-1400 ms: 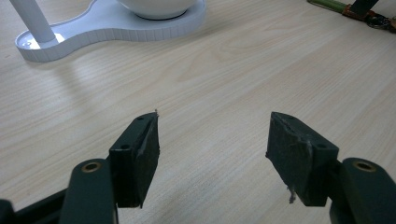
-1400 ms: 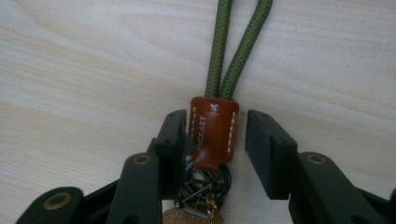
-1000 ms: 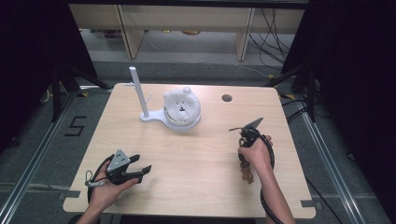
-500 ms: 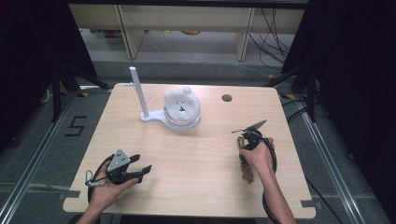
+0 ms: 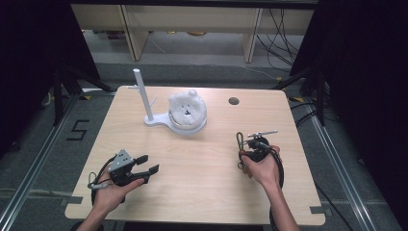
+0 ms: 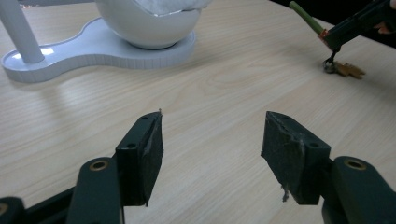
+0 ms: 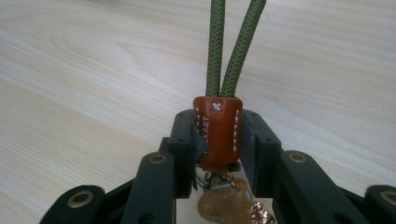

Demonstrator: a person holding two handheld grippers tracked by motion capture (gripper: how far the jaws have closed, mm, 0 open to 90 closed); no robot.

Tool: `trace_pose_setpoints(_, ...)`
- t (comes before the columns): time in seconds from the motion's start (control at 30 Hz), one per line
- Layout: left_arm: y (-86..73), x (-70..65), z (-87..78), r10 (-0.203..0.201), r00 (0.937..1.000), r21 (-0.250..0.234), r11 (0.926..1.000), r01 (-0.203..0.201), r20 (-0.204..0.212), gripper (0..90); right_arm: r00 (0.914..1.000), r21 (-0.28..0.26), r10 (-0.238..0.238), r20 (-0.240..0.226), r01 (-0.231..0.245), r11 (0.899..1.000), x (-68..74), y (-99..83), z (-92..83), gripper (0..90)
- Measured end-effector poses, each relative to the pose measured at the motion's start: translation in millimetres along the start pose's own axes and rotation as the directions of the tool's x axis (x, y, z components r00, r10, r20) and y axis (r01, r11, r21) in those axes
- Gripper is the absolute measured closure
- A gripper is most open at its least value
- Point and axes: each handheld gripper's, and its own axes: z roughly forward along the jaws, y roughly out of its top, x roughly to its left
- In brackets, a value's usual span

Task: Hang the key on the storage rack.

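High view: a white stand (image 5: 163, 118) carrying a plush bear (image 5: 187, 109) sits near the table's (image 5: 207, 192) far edge, well apart from both hands. The right gripper (image 5: 255, 144), near the right edge, clamps the keychain's brown leather tab (image 7: 218, 133); its green cord loop (image 7: 231, 46) projects forward. The left gripper (image 5: 144, 163), near the front-left corner, has just been closing slightly, its jaws apart with nothing between them.

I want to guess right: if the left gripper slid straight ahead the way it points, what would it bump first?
Probably the white stand with its round bowl: the left gripper, jaws open, looks across bare table toward it, though depth is hard to judge.
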Motion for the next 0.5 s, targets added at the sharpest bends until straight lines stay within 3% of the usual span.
trace_pose_setpoints(0.03,5.7,-1.7,1.0,-0.008,1.0,-0.005,1.0,0.008,0.005,38.3,0.999,-0.026,-0.044,0.007,0.044,0.999,4.2,-2.1,-3.1,69.1)
trace_pose_setpoints(0.13,11.8,-2.5,3.5,-0.01,0.9997,-0.014,0.9998,0.01,0.023,39.2,0.9993,-0.064,-0.035,0.011,0.036,0.997,11.4,-4.8,-4.8,69.1)
trace_pose_setpoints(0.2,17.9,-4.2,5.9,0.012,0.9996,-0.018,0.9998,-0.011,0.025,39.6,0.9991,-0.106,-0.042,0.007,0.043,0.993,18.1,-7.3,-5.3,69.1)
trace_pose_setpoints(0.33,32.5,-9.6,11.9,0.028,0.9987,-0.034,0.9991,-0.026,0.042,39.8,0.9961,-0.202,-0.088,-0.012,0.084,0.976,29.2,-8.8,-6.4,69.1)
trace_pose_setpoints(0.47,39.2,-12.7,16.7,0.044,0.9974,-0.039,0.9984,-0.042,0.056,40.9,0.996,-0.247,-0.087,-0.021,0.079,0.966,36.8,-8.7,-6.6,69.1)
trace_pose_setpoints(0.5,44.1,-15.4,18.3,0.046,0.9974,-0.042,0.9982,-0.044,0.055,41.4,0.9948,-0.281,-0.097,-0.031,0.084,0.956,40.1,-8.5,-7.0,69.1)
